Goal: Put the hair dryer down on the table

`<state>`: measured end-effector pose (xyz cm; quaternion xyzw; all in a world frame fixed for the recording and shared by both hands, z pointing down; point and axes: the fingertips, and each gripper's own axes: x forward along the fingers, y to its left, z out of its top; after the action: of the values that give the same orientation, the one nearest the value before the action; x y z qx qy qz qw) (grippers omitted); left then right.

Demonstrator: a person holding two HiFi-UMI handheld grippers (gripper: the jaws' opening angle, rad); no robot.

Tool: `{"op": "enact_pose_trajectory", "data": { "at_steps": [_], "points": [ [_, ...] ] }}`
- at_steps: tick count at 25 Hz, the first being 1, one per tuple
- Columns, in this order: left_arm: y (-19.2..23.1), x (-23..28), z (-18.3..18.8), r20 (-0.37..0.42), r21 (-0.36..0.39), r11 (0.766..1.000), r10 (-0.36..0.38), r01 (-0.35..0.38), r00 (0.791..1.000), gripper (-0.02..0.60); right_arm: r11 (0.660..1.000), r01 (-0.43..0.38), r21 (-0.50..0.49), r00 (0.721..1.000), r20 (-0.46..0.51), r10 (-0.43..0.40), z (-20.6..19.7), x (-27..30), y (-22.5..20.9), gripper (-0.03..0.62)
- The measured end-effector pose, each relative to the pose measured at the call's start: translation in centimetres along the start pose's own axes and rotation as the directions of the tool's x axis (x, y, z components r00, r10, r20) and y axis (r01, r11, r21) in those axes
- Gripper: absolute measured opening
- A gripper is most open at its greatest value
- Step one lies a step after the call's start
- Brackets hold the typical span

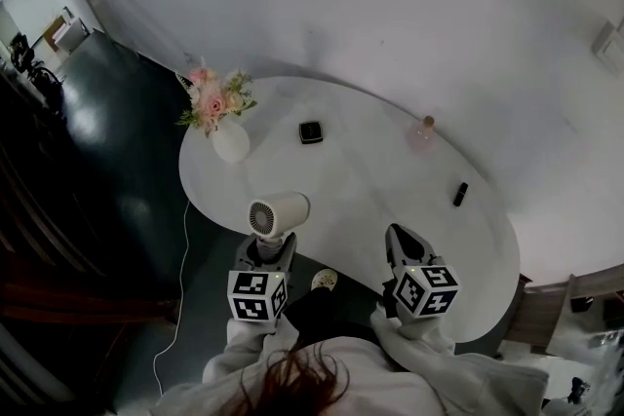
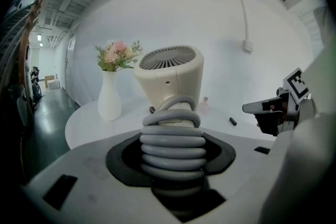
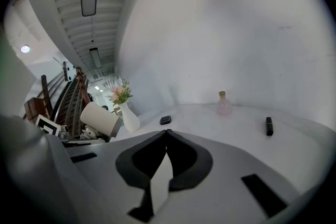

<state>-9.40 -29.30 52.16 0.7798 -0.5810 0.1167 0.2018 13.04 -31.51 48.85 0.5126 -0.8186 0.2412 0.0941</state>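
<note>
L gripper (image 2: 172, 162): closed on the handle of the hair dryer (image 2: 170, 78). The handle is wrapped in coils of grey cord (image 2: 172, 144), and the pads are pressed on the coils, lower centre of the L gripper view.
Hair dryer: cream, held upright above the jaws, grille end turned up. In the head view it is seen lower left of centre, at the table's near edge. Contact w/ the table can't be told.
R gripper (image 1: 402, 237): jaw tips brought together, nothing held. It is placed right of the dryer, apart from it.
Table (image 1: 361, 200): white, rounded, mid-frame.
Vase w/ flowers (image 1: 229, 139): upper left of tabletop.
Black square item (image 1: 311, 132): top centre of tabletop.
Pink bottle (image 1: 424, 133): upper right.
Black stick (image 1: 460, 194): right side, below the bottle.
</note>
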Motion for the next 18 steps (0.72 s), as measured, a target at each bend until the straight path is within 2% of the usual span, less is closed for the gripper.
{"op": "enact_pose_trajectory", "data": {
  "at_steps": [10,18],
  "points": [
    [1.4,5.6,1.8,-0.038,0.016,0.999,-0.040,0.040,0.998,0.219,0.998,0.055,0.037,0.998,-0.015,-0.055,1.4,4.1,-2.7,0.049],
    [2.5,8.9,1.8,-0.078,0.022,0.998,-0.062,0.064,0.995,0.219,0.995,0.084,0.055,0.996,-0.033,-0.082,1.6,6.5,-3.9,0.049]
  ]
}}
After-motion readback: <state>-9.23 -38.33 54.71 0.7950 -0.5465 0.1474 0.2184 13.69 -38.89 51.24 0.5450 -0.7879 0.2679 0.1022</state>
